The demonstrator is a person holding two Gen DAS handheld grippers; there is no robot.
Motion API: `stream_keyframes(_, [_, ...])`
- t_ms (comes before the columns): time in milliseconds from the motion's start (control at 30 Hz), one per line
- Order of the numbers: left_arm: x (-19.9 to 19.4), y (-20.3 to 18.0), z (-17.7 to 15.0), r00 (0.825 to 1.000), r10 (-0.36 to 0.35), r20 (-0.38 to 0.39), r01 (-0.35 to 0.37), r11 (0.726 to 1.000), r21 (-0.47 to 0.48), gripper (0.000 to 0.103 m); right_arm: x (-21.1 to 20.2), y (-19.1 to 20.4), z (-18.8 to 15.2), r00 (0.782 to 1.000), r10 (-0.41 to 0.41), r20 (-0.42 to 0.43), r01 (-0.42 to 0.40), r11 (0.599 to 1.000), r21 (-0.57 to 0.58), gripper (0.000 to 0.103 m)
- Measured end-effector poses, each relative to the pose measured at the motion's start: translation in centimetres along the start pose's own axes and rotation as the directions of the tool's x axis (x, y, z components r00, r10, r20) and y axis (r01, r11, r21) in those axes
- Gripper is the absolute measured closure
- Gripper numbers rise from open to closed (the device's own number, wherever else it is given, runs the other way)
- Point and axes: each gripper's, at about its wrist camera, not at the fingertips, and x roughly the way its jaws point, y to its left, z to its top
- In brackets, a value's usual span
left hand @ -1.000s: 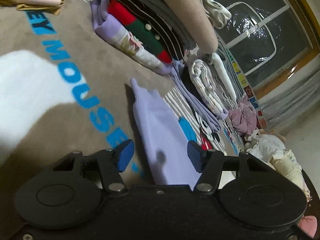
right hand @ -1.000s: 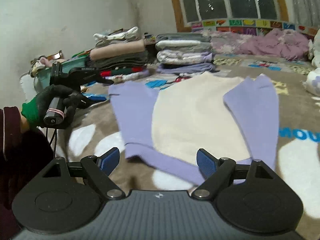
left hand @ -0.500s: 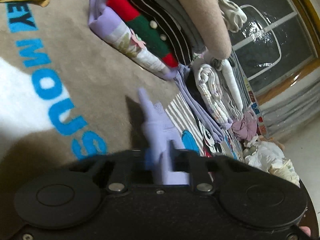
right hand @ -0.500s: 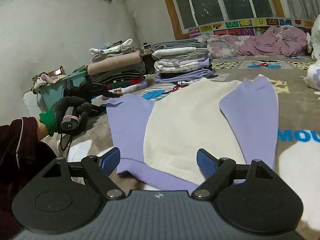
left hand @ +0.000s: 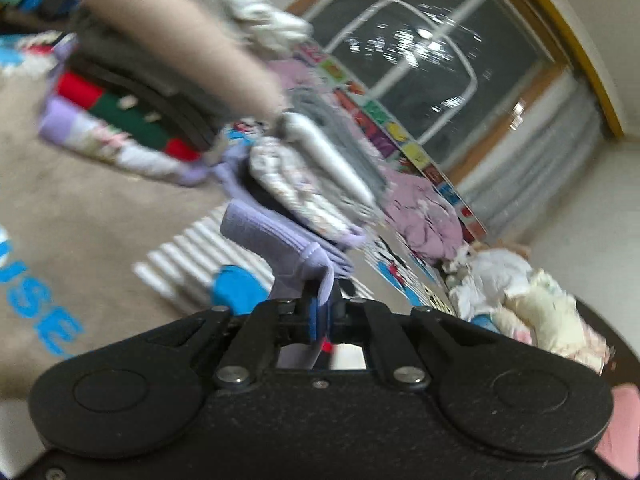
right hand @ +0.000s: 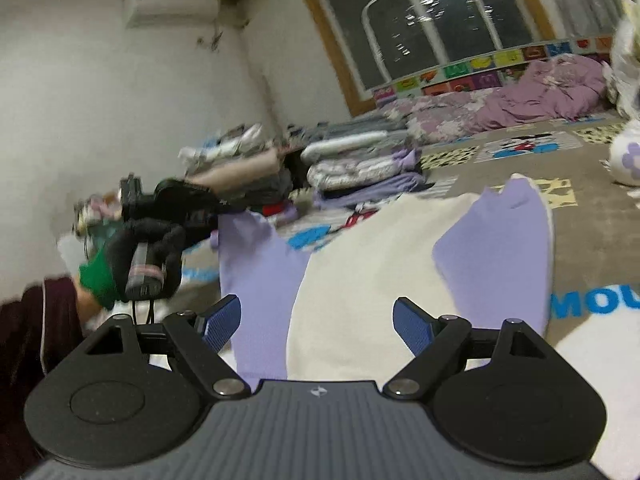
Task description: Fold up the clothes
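A cream sweater (right hand: 368, 264) with lilac sleeves lies spread on the brown Mickey Mouse blanket (right hand: 592, 208). My left gripper (left hand: 320, 312) is shut on the cuff of the left lilac sleeve (left hand: 280, 248) and holds it lifted off the blanket. In the right wrist view that gripper (right hand: 188, 200) is at the far end of the raised left sleeve (right hand: 256, 264). My right gripper (right hand: 316, 318) is open and empty, low over the sweater's near hem. The right sleeve (right hand: 504, 252) lies flat.
Stacks of folded clothes (right hand: 356, 168) stand behind the sweater, also in the left wrist view (left hand: 168, 92). A pink-purple heap of bedding (right hand: 540, 92) lies under the window. Loose cream and white clothes (left hand: 516, 292) are piled at the right.
My left gripper closed on the lilac sleeve cuff and lifted it up off the blanket. My right gripper moved lower and closer to the sweater's hem, still open.
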Motion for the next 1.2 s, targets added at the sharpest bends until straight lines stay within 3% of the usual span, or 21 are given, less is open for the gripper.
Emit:
stream_keyframes(300, [1.8,-9.0,-3.8,0.998,-0.031,-0.055,0.042,0.977,0.209,0.102,-3.2,-6.1,0.6,0.991,-0.058,0.118,0.022,0.959,0.283,0.02])
stream_keyframes(600, [4.3,-16.4,-9.5,0.99,-0.042,-0.138,0.093,0.917,0.389,0.102,-5.5,-12.2,-0.8,0.974,-0.118,0.195,-0.022,0.805,0.593,0.019])
stream_keyframes(867, [6.9,-21.6,-16.4,0.977,-0.011,-0.213,0.134,0.807,0.574,0.102,-6.2,-15.0,-1.5,0.962,-0.139,0.237,-0.073,0.702,0.709,0.019])
stream_keyframes(1200, [8.3,-25.2,-24.4,0.953,0.024,-0.301,0.21,0.662,0.719,0.102,-7.3,-17.2,-1.7,0.945,-0.18,0.275,-0.094,0.654,0.751,0.019])
